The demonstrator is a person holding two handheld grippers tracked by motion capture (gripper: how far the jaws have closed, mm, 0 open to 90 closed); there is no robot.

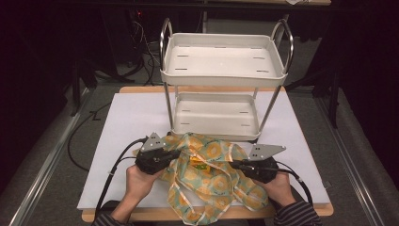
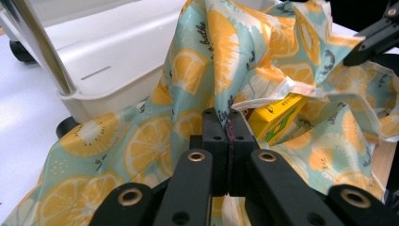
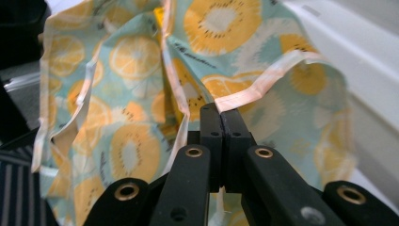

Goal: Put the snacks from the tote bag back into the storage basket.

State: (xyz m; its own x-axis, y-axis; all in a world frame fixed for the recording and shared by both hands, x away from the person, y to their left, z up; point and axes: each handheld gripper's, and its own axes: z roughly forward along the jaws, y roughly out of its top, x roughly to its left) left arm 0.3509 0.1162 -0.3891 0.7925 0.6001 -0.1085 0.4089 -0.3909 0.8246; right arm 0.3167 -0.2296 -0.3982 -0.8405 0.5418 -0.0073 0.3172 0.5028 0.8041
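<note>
While both hands rest at the near edge of the white table [image 1: 127, 117], the high view shows the left gripper [image 1: 175, 154] and the right gripper [image 1: 234, 165] at opposite sides of a crumpled citrus-print cloth bag [image 1: 211, 176], which lies on the table just in front of the white two-tier cart [image 1: 221, 75]. Bag touches or nearly touches the cart's lower tray; its near part hangs over the table's front edge between the person's forearms. Something yellow [image 1: 197, 162] sits in the bag's folds. Left gripper view: the left gripper [image 2: 228, 125] has its jaws fully closed, with a fold of the bag's fabric [image 2: 211, 61] pinched between the pads and rising above them. A yellow carton [image 2: 277, 117] lies inside the bag, just right of the jaws. Cart tray and chrome post [image 2: 42, 47] stand at upper left; the other gripper's black tip [image 2: 371, 42] sits at upper right. Right gripper view: the right gripper [image 3: 221, 115] has its jaws pressed together, clamped on the bag's pale hemmed edge [image 3: 263, 84]. Fabric [image 3: 131, 94] drapes loosely to the left; the cart's white wall [image 3: 357, 52] runs along the right.
</note>
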